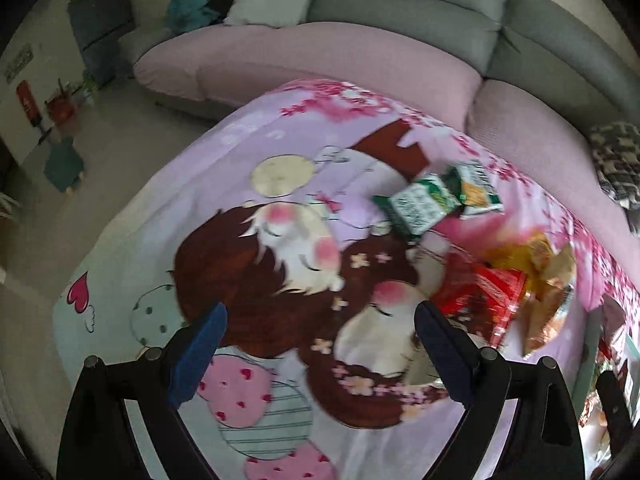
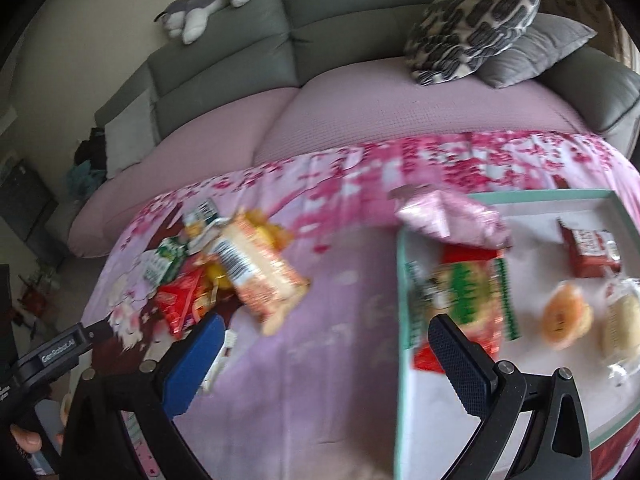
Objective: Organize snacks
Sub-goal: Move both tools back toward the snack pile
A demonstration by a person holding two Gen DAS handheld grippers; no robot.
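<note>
- Ahead and to the right of the left gripper [image 1: 322,350], a loose heap of snack packets [image 1: 516,284] lies on the cartoon-printed tablecloth [image 1: 224,208]; nothing sits between its blue pads, which stand wide apart over bare cloth.
- Further ahead of those same tongs, past the heap, two green-and-white packets [image 1: 428,204] lie touching each other.
- The heap itself shows a red wrapper, yellow and orange bags and a crinkled clear one, all blurred.
- Ahead and to the left of the right gripper [image 2: 326,358], the same pile appears, topped by an orange-and-white packet with a barcode [image 2: 258,272], tilted across the others.
- Just beyond the right finger of the right gripper, a green-and-red packet [image 2: 468,296] lies at the near-left edge of the mint-rimmed tray [image 2: 402,320].
- Further ahead in the tray: a pink foil bag [image 2: 456,220] overhanging the rim, a small red packet [image 2: 590,252], and two wrapped buns [image 2: 566,316] side by side.
- The right gripper's jaws are spread wide, empty, straddling the tablecloth and the tray's left rim.
</note>
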